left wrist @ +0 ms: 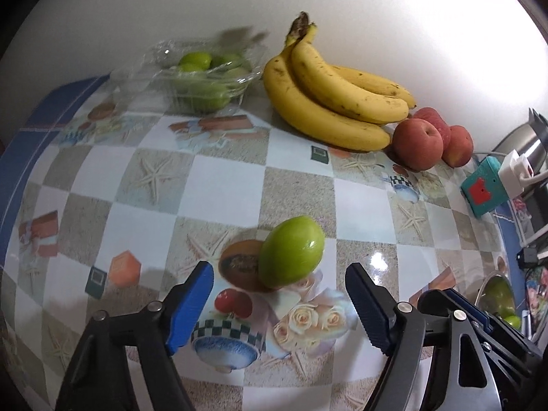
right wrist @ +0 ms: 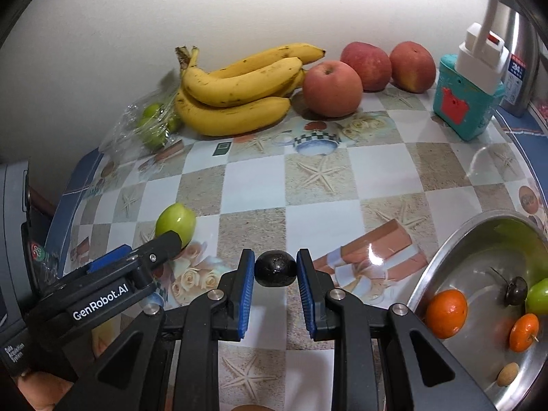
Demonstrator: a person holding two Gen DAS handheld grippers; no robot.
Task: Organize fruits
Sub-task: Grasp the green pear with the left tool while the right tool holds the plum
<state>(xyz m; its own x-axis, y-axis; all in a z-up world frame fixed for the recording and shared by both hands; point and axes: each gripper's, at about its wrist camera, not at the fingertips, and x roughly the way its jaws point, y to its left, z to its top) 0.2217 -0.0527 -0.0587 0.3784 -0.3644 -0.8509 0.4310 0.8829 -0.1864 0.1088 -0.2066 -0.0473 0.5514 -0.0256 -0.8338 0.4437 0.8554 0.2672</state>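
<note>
Here the right hand-held gripper (right wrist: 275, 270) is clamped on a dark round fruit (right wrist: 275, 269) above the table (right wrist: 376, 164).

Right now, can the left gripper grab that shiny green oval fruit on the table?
Probably yes. The left gripper has open jaws, and the shiny green oval fruit lies just ahead of them on the checkered tablecloth, with nothing in between.
</note>
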